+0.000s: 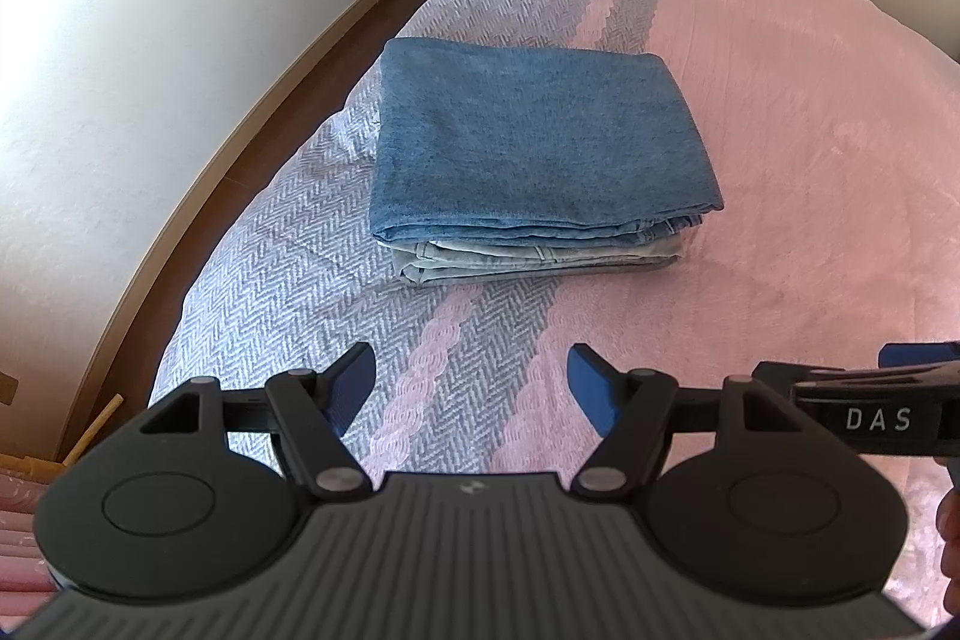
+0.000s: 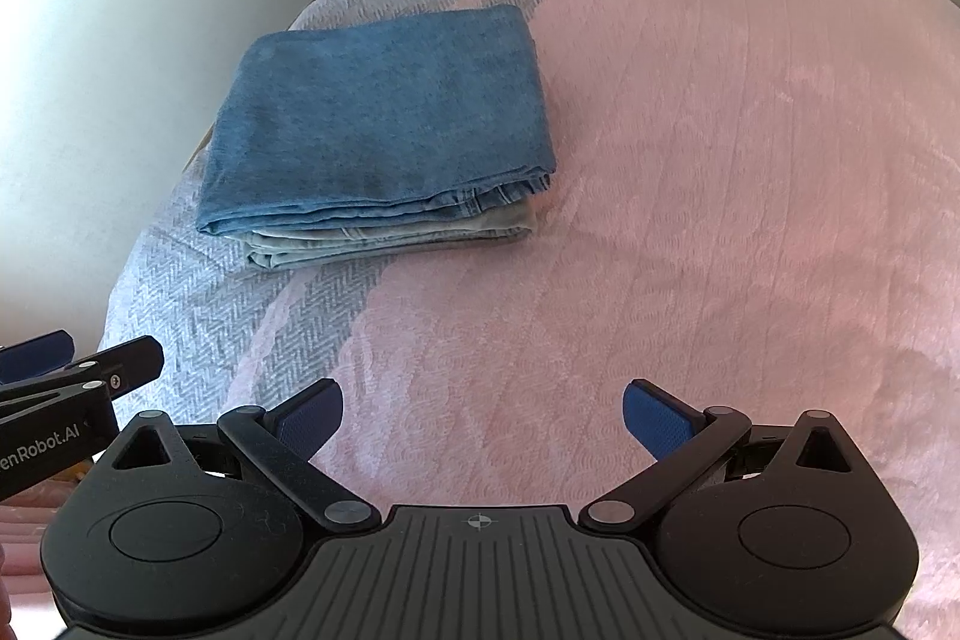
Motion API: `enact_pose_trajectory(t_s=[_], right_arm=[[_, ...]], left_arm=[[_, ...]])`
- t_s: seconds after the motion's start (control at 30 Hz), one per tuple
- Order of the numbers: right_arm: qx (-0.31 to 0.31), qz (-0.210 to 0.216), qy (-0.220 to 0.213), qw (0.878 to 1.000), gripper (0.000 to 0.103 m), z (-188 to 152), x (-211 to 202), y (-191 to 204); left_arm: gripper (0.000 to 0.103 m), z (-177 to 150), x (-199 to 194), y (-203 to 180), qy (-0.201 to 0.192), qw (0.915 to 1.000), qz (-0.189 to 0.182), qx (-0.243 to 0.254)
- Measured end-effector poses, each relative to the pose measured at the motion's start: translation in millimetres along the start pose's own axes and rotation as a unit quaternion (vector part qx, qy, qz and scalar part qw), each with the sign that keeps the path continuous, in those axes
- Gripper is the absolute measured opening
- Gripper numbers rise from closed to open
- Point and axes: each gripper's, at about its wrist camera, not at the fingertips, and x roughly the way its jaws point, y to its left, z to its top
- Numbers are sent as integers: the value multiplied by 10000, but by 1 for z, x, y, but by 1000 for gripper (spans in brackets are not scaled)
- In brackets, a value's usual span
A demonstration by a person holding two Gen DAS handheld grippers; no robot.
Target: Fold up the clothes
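Left claw (image 1: 471, 388) wide, holding nothing; right claw (image 2: 483, 421) just beside it, also wide and empty. Both hover over the bed (image 2: 720, 160), nothing between the fingers. Folded jeans (image 1: 528, 142) lie ahead of the left claw, ahead-left of the right, well apart from both. Stack looks square with edges aligned, so I judge the fold done and the claws clear of it.

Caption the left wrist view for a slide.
Folded denim stack rests on the bedspread; open left gripper empty.
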Motion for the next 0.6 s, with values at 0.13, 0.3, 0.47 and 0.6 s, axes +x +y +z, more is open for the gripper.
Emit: enact_pose_trajectory(t_s=[0.13,0.3,0.47,0.6], right_arm=[[0,-9,52,10000,102,1,4,1],[2,-17,107,9999,102,3,8,0],[27,-41,148,9999,102,3,12,0],[44,-54,162,9998,102,3,14,0]], left_arm=[[67,1,4,1,28,10000,-22,10],[67,3,8,1,64,10000,-50,22],[67,4,13,1,83,9999,-74,37],[67,6,16,0,86,9999,-90,50]])
